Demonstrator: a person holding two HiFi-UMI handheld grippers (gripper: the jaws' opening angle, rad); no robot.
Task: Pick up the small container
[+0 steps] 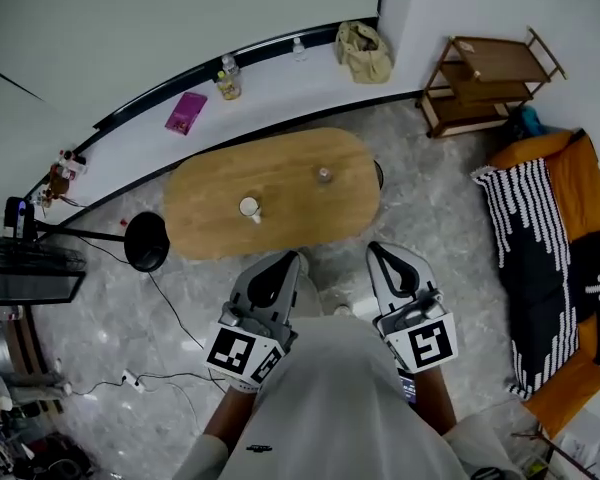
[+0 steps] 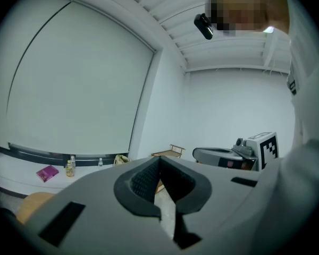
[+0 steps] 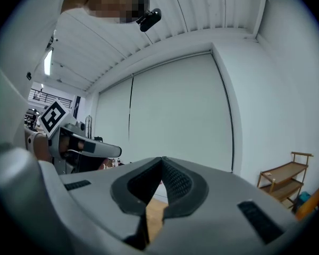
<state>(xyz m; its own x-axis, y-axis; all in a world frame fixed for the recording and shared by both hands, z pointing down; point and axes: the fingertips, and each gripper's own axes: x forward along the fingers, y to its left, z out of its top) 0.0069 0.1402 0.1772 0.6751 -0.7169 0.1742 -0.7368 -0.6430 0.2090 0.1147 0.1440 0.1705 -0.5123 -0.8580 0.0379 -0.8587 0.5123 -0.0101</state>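
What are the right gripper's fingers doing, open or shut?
Shut. In the right gripper view, the right gripper's fingers meet at their tips, and nothing is between them.

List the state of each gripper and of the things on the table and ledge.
left gripper, shut, nothing between its fingers
right gripper, shut, nothing between its fingers
small container, upright on the table, untouched
white cup, upright on the table, untouched
yellow bottle, upright on the ledge
pink flat item, lying on the ledge
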